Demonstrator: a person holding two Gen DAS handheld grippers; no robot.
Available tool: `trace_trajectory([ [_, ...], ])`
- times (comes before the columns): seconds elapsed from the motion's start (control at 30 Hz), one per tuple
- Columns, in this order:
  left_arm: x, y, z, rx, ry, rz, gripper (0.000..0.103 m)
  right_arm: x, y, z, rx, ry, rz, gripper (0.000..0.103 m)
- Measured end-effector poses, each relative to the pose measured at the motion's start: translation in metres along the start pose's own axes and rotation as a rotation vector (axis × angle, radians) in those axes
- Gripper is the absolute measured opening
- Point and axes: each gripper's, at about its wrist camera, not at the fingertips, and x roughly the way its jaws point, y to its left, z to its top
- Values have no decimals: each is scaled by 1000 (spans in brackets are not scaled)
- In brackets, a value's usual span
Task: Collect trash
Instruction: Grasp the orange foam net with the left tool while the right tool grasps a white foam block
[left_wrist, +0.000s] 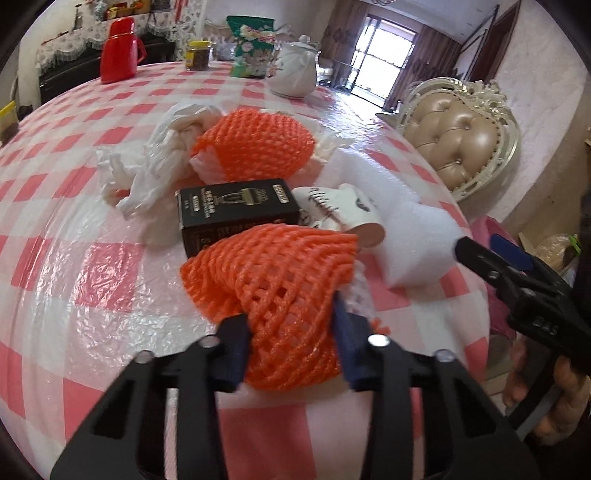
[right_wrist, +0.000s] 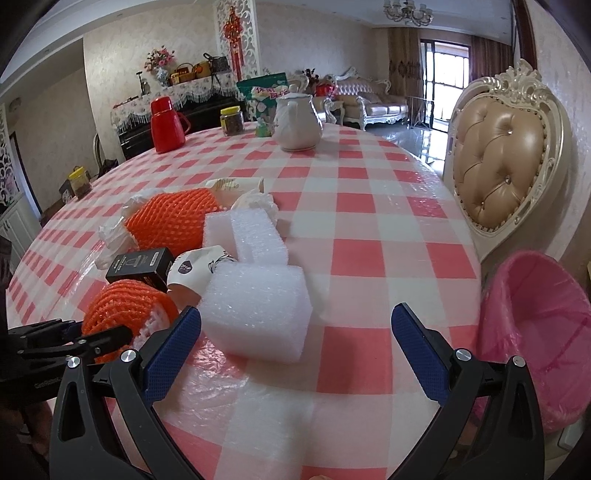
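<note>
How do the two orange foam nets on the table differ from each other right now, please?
The near orange net is squeezed between the left gripper pads at the table's edge; the far orange net lies free behind the black box. The near net looks pinched and creased; the far net keeps a rounded, domed shape against crumpled white plastic. Both are the same orange mesh with white lining.

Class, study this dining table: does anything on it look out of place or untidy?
Yes. A heap of packaging litters the checked table: two orange foam nets, white foam blocks, crumpled plastic, a tipped paper cup and a black box. The teapot and red flask stand tidy.
</note>
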Motion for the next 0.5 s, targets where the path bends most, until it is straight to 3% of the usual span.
trace_trajectory([
  [0.33,-28,3,4,18,-49,23,25,20,15,3,-10,52,14,96],
  [0.5,-40,10,10,6,-78,37,25,26,21,1,-39,78,9,65],
])
